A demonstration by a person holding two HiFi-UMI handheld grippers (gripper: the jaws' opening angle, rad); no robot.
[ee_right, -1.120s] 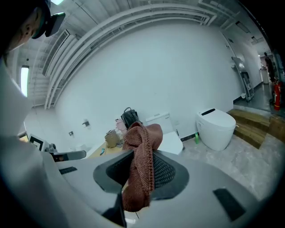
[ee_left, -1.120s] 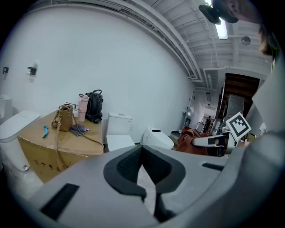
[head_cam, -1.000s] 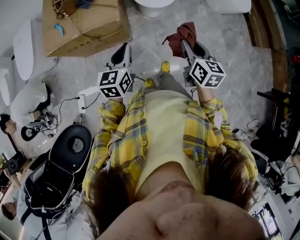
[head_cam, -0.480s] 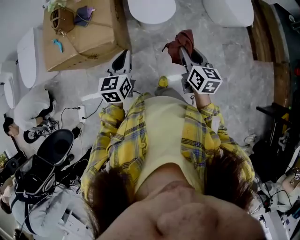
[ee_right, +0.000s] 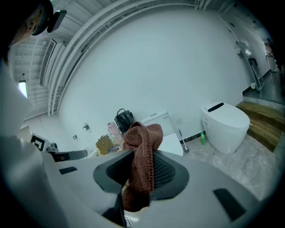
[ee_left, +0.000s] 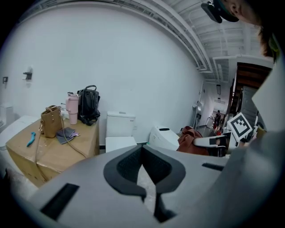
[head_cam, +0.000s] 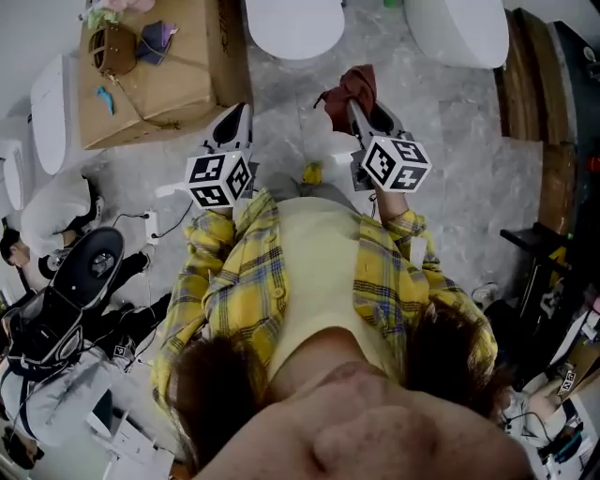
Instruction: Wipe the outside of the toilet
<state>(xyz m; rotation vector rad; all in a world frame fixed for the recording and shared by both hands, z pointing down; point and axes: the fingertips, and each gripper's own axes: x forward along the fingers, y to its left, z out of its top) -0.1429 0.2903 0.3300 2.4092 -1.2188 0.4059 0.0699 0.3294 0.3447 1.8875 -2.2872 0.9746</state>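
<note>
The white toilet [head_cam: 292, 26] stands on the floor by the wall, just beside a cardboard box [head_cam: 159, 80]. Near it, the right hand-held gripper [head_cam: 355, 101] pinches a red-brown cloth [head_cam: 354, 82]. The left hand-held gripper [head_cam: 238, 112] is pressed together and holds nothing.

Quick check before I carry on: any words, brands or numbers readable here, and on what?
None can be read in any view.
Left cube and right cube: square marker patterns, no letters.
Toilet tank: small dark label, too small to read.
Cardboard box, brown cloth: no legible print.
</note>
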